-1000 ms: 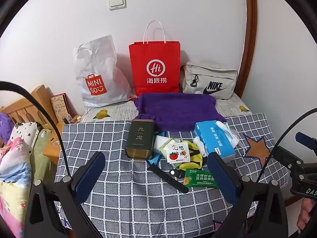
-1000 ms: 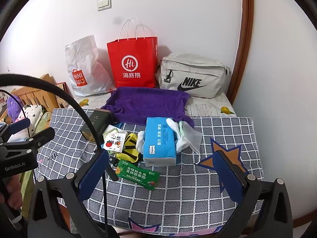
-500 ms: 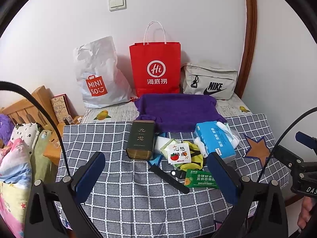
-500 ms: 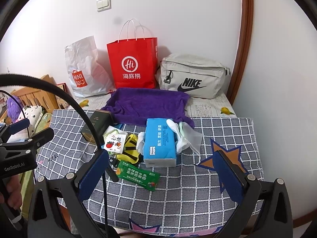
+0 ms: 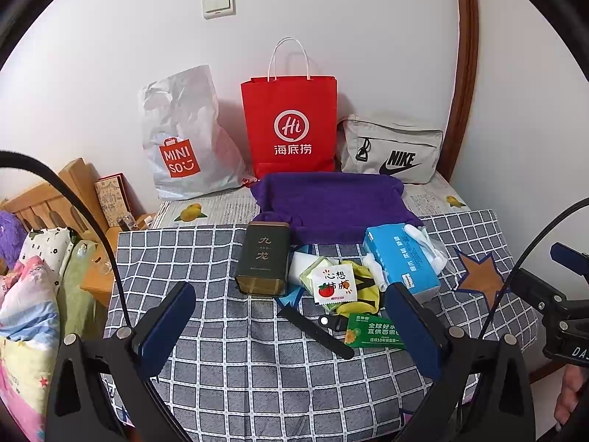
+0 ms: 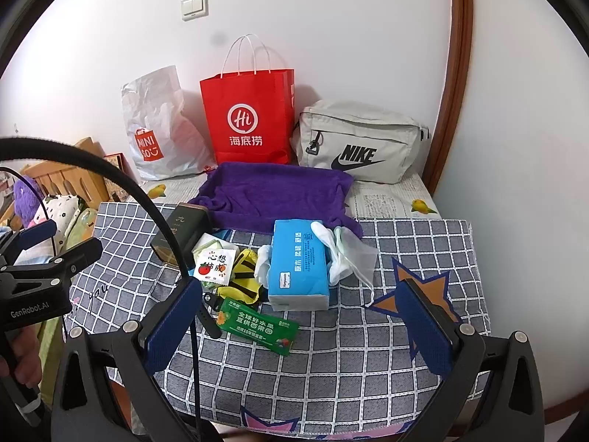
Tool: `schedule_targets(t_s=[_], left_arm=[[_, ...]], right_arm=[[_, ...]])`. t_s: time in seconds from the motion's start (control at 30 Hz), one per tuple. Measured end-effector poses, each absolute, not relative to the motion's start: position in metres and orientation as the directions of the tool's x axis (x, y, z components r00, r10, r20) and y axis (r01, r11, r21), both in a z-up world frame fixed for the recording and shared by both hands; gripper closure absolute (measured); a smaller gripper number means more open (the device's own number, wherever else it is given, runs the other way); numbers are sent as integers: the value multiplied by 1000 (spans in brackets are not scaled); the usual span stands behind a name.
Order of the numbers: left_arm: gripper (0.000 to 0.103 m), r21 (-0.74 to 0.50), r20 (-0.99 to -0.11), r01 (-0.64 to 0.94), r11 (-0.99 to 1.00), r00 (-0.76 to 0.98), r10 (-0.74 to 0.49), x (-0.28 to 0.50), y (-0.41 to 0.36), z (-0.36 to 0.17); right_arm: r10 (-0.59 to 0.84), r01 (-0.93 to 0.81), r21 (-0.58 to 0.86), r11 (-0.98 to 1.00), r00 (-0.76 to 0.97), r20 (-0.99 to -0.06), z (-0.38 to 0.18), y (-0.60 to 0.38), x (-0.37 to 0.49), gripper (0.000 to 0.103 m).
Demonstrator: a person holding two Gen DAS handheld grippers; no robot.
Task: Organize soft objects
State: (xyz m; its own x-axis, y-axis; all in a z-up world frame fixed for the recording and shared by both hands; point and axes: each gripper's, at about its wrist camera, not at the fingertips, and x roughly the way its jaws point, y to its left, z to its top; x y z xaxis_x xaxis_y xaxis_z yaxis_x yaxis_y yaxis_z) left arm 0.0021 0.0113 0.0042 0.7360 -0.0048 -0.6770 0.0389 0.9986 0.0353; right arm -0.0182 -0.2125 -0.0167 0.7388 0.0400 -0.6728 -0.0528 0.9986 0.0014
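Note:
A purple towel (image 5: 331,208) (image 6: 276,195) lies at the back of the checked tablecloth (image 5: 228,361). In front of it lie a blue tissue pack (image 5: 401,259) (image 6: 298,265), white gloves (image 6: 331,243), a yellow-and-black fabric piece (image 5: 362,291) (image 6: 244,276), a tomato sachet (image 5: 333,283) (image 6: 213,265), a green packet (image 5: 373,331) (image 6: 257,326), a dark tea tin (image 5: 263,258) (image 6: 180,234) and a black strap (image 5: 316,328). My left gripper (image 5: 291,335) and right gripper (image 6: 298,328) are both open and empty, held above the near part of the table.
A white Miniso bag (image 5: 180,136), a red paper bag (image 5: 291,125) (image 6: 250,118) and a grey Nike bag (image 5: 392,151) (image 6: 360,145) stand against the wall. A wooden bed frame (image 5: 40,202) with bedding is on the left. The other gripper shows in each view's side (image 5: 559,302) (image 6: 33,283).
Both views have shifted very slightly; the objects on the table have not moved and both grippers stay open.

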Motion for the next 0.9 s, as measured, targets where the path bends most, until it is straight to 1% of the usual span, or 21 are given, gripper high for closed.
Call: schedule_targets(t_s=[0.63,0.77,0.9], left_arm=[[0,77,-675,47,996,738,17,15,5,-1],[0,66,-697,64,996,717,0,27,7,-12],[0,55,-748,87,995,663,-17,46,6,-40]], right_arm=[[61,-65,21,998,715,-696,-33,-214,6,0],[64,-65,25,998,713,-698,-42,-219,15,0],[60,-48,37,998,696,-716,-55,-228,25,0]])
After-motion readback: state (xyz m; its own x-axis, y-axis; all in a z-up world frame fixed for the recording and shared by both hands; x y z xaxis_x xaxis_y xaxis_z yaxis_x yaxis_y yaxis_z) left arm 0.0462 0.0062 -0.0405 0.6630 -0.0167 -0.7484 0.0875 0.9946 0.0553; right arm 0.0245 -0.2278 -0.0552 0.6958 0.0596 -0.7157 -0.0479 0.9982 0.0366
